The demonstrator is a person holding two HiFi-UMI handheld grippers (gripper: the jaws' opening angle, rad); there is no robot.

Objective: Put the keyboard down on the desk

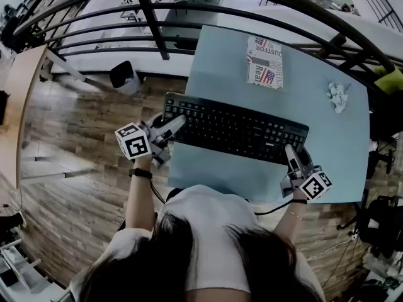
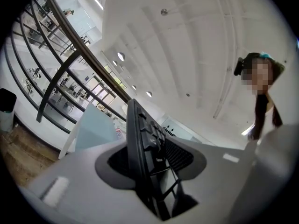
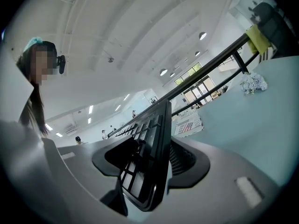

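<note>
Your left tool [image 1: 178, 123] and right tool [image 1: 291, 153] each clamp an end of the black keyboard [image 1: 236, 131] at frame centre over the bench [image 1: 327, 150]; lower both ends together, level, and let go only once flat.

Both forearms reach forward from the body, spread apart. The left tool [image 1: 173, 126] has its jaws clamped on the left end of the black plastic keyboard [image 1: 236, 129]. The right tool [image 1: 293, 156] clamps its near right corner.

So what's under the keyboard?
The blue desk. The keyboard covers the part right beneath it, so anything there is hidden. Its left corner hangs over the wooden floor.
</note>
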